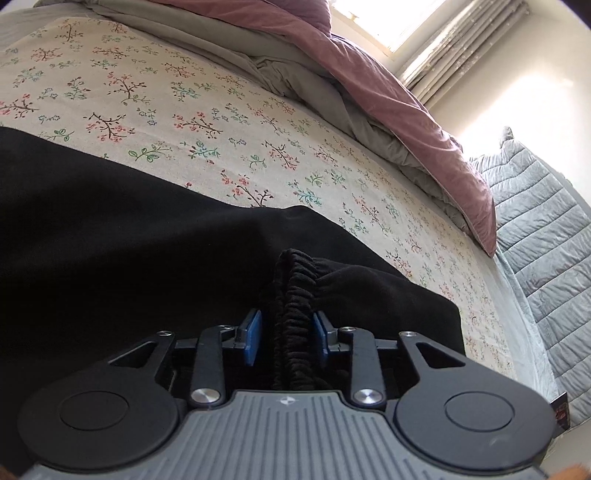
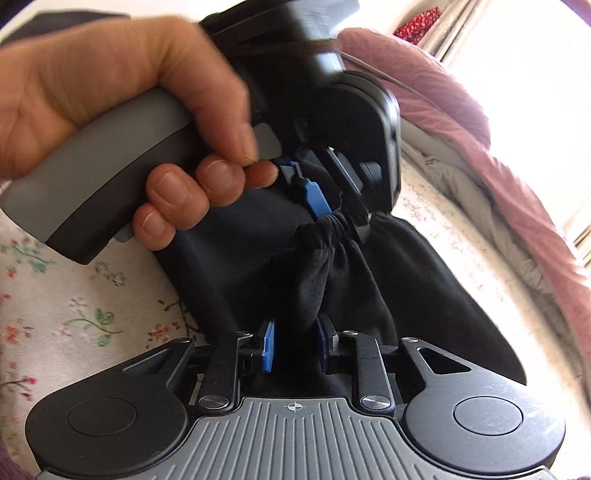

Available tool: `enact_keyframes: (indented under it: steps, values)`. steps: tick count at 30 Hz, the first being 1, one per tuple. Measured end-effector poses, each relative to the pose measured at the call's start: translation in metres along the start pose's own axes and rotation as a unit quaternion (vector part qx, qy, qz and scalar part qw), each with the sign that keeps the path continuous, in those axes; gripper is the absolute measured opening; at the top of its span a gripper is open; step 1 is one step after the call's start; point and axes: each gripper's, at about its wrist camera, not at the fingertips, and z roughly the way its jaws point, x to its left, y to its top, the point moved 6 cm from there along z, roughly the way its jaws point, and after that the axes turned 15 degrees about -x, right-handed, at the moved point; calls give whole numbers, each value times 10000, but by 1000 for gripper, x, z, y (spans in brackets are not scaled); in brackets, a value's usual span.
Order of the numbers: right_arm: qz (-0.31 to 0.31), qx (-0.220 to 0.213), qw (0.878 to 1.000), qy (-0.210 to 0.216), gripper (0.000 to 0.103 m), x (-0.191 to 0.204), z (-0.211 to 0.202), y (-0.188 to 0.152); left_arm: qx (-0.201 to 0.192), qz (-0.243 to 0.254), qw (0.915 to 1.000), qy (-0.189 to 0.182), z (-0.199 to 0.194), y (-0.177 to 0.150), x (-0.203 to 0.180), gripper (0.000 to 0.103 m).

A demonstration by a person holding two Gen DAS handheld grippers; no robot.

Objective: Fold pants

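Black pants [image 1: 110,229] lie on a floral bedsheet [image 1: 147,92]. In the left wrist view, my left gripper [image 1: 287,332] is shut on the gathered elastic waistband [image 1: 295,295], which bunches between the blue pads. In the right wrist view, my right gripper [image 2: 295,343] is shut on a fold of the black pants [image 2: 314,288] just below the waistband. The left gripper [image 2: 332,218] shows there too, held by a person's hand [image 2: 129,92], pinching the waistband right ahead of my right fingertips. Both grippers stand close together.
A mauve and grey duvet [image 1: 388,85] is piled along the far side of the bed. A grey quilted cover [image 1: 546,240] lies beyond the bed's right edge. A bright window [image 1: 388,18] with curtains is behind. Bare floral sheet [image 2: 55,295] stretches left of the pants.
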Motion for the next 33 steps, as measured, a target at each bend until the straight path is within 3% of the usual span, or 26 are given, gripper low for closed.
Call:
enact_keyframes:
  steps: [3,5,8,10,13,16,18,24,26,27,30,31,33]
  values:
    - [784,-234,9957,440,36,-22,-13,7,-261,-210,9994,38,-18,13,11,63]
    - [1309,-521,9883,580,36,-43,-22,16,-511,-312,9981,143,-32,24,22,65]
    - [1936,-870,9764,393,36,-63,-26,25,-843,-632,9942,216,-53,39,39,65]
    - [2191,-844,9720,128,35,-69,-14,24,-1182,-809,9888,418,-73,50,52,65]
    - [2536,-711,9646,-102,35,-63,-9,26,-1775,-1266,9730,755,-111,65,77,71]
    - [2710,-368,9619,50,35,-47,3,21,-2384,-1786,9478,1138,-152,74,113,85]
    - [2674,-24,9634,180,35,-18,8,9,-2565,-1976,9342,1500,-171,76,137,86]
    - [2649,32,9640,243,39,-9,22,2,-2638,-2118,9211,1926,-198,75,169,90]
    - [2552,49,9665,278,39,-8,22,2,-2670,-2126,9208,1888,-201,74,173,98]
    - [2454,59,9690,291,40,-7,22,2,-2580,-2176,9246,1768,-196,72,174,101]
    - [2146,15,9765,185,39,-1,13,10,-1791,-2396,9469,1178,-161,54,171,103]
    - [2126,-110,9769,166,39,-1,11,12,-1612,-2480,9466,1286,-153,48,173,103]
    - [2233,-437,9736,174,38,-3,1,20,-1622,-2501,9444,1387,-150,46,174,103]
